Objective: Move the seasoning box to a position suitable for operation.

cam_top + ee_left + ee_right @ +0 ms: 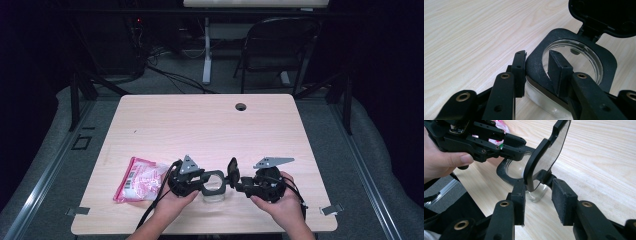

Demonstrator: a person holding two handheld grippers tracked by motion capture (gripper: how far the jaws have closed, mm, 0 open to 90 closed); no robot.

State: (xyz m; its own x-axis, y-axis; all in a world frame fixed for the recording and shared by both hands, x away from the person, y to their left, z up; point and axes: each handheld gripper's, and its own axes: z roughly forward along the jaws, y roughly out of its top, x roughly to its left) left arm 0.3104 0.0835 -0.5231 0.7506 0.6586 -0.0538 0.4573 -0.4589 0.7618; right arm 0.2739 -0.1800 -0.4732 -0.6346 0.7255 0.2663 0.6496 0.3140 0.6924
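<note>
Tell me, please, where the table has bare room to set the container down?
The far half of the table, up to the cable hole, is bare, as is the right edge strip. The near middle is crowded: pink packet, container and both grippers.

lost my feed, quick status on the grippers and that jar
Left gripper shut on jar rim. Right gripper at the raised lid, grip unclear. Pink packet beside, nothing in the way.

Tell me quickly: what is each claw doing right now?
Left claw: closed on the clear container's black rim.
Right claw: around the open lid; grip cannot be told.
</note>
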